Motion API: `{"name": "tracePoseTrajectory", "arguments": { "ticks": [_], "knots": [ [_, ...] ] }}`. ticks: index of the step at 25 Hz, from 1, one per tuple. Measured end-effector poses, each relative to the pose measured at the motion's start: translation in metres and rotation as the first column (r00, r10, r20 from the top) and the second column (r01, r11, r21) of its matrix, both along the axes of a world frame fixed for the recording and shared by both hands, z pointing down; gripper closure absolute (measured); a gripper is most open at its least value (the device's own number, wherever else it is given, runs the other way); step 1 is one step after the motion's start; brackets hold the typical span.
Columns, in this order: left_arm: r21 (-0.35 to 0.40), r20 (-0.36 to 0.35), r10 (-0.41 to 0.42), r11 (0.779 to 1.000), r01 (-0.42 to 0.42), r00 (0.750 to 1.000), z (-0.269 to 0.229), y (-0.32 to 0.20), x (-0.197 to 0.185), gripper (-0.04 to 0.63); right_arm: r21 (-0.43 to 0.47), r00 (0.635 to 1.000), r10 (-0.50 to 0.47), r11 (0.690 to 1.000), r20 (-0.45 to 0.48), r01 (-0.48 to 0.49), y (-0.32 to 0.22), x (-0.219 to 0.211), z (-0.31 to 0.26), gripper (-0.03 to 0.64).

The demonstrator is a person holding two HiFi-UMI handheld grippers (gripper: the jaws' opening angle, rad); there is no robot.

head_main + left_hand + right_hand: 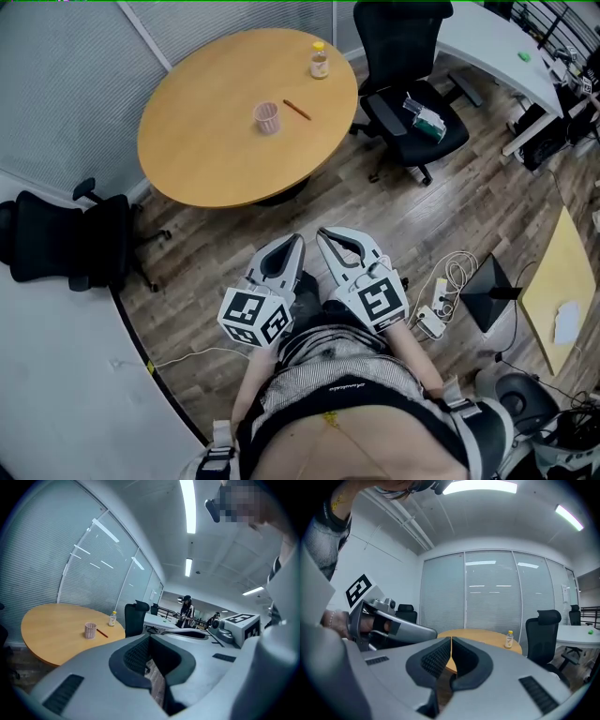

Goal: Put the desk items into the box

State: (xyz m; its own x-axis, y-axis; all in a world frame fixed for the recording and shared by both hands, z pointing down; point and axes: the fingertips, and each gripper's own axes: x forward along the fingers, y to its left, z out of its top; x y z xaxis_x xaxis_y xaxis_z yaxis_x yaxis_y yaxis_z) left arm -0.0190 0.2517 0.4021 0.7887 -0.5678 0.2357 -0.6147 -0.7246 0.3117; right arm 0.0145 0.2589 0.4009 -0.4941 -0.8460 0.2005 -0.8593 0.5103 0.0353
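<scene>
A round wooden table (216, 150) carries a pink ribbed cup (267, 117), a red pencil (297, 110) beside it and a small yellow-capped bottle (320, 62) near the far edge. No box is in sight. My left gripper (295, 241) and right gripper (324, 234) are held side by side close to the body, over the wood floor and short of the table, both shut on nothing. In the left gripper view the cup (90, 630), pencil (102, 633) and bottle (112, 618) stand beyond the shut left gripper (149, 637). Past the shut right gripper (451, 640), the right gripper view shows the bottle (509, 640).
Black office chairs stand at the left (70, 239) and behind the table (408, 103); a green and white item (427, 120) lies on that seat. A power strip with cables (433, 317) lies on the floor at the right. A white desk (497, 47) curves across the back right.
</scene>
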Motion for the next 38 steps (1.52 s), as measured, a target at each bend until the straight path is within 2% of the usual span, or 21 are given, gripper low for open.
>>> {"name": "tracePoseTrajectory", "arguments": {
  "ticks": [13,21,38],
  "knots": [
    [0.003,-0.007,0.064,0.998,-0.064,0.998,0.001,-0.094,-0.01,0.577,-0.018,0.999,0.033,0.999,0.03,-0.032,-0.098,-0.02,-0.001,0.594],
    [-0.014,-0.002,0.067,0.998,-0.067,0.998,0.008,-0.143,-0.026,0.577,-0.028,0.998,0.056,0.998,0.03,-0.055,-0.148,-0.031,0.003,0.594],
    [-0.028,-0.035,0.102,0.994,-0.103,0.994,0.016,-0.187,-0.06,0.577,-0.04,0.996,0.085,0.995,-0.013,-0.086,-0.198,-0.063,0.014,0.594]
  ]
}}
